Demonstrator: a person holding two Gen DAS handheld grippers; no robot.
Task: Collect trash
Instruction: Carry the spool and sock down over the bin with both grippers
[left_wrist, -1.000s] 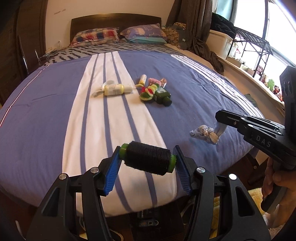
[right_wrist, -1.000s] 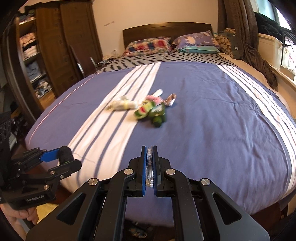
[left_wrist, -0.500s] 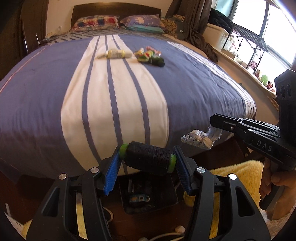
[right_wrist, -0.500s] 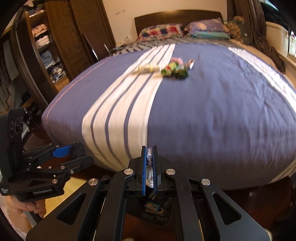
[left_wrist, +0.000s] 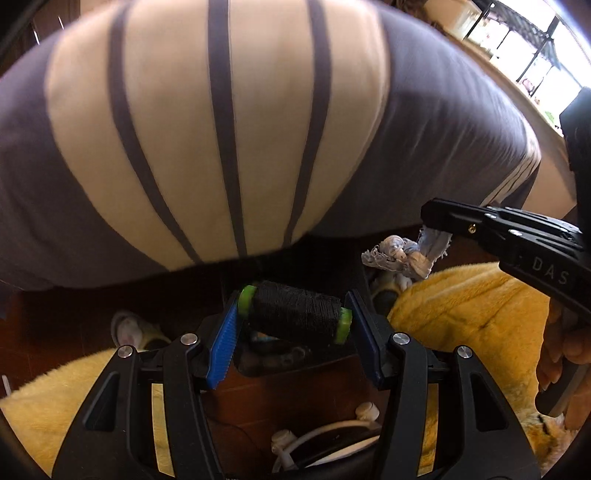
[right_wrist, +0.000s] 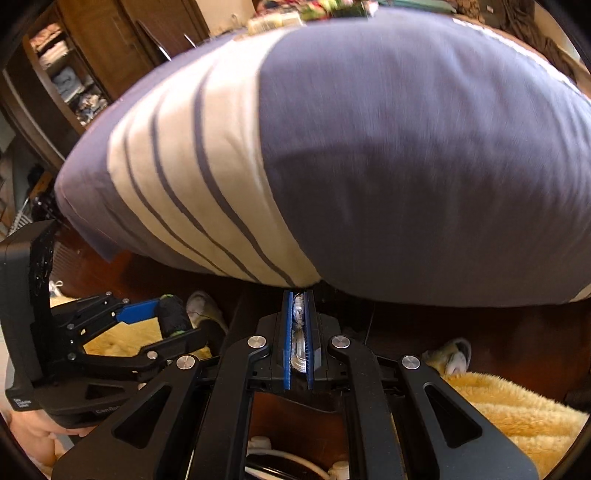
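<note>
A striped purple-and-cream bed overhangs dark wood floor beside a yellow rug.

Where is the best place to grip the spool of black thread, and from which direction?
Judging by the spool of black thread, grip it end to end, on its two flat green flanges, approaching square to its axis. The left gripper holds it this way; the rounded, wound middle would probably roll or slip between flat pads.

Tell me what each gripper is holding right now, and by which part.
Left gripper clamps the black thread spool by its two green end caps. Right gripper pinches the knotted rag scrap by one end; the knot hangs free.
</note>
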